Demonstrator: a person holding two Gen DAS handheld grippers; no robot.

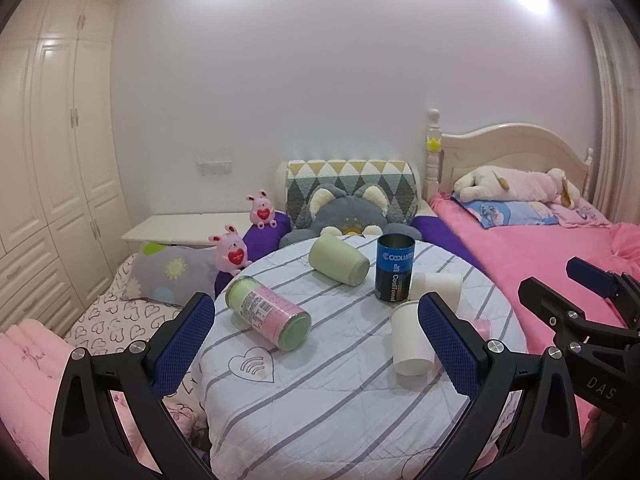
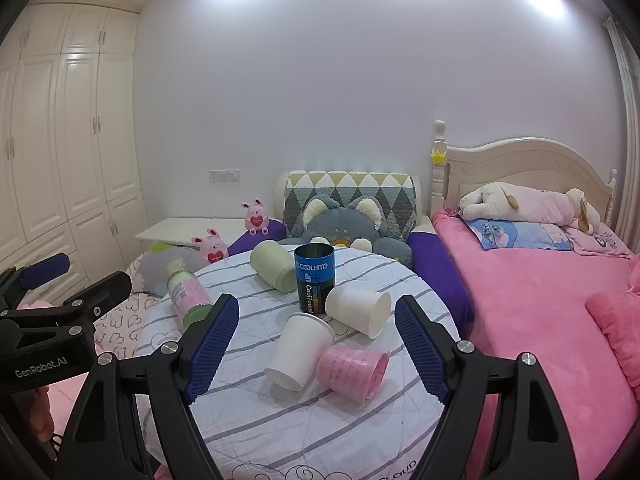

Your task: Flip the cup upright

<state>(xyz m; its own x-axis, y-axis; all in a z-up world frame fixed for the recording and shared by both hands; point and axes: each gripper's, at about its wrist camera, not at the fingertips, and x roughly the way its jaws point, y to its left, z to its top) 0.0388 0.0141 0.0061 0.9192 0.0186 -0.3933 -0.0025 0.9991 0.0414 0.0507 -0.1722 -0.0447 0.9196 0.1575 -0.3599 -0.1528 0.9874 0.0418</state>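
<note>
Both my grippers hover spread and empty before the round table (image 2: 280,420).
My right finger (image 1: 448,344) half hides the pink cup (image 2: 352,372); the near table edge is cut off.

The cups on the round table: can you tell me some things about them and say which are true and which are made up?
1. The blue can stands upright. True.
2. The pink cup stands upright. False: it lies on its side beside a tipped white cup.
3. The right gripper holds a cup. False: it is open and holds nothing.
4. The green cup lies on its side. True.
5. The left gripper is shut. False: its fingers are spread wide apart.
6. The table has a striped cloth. True.
</note>
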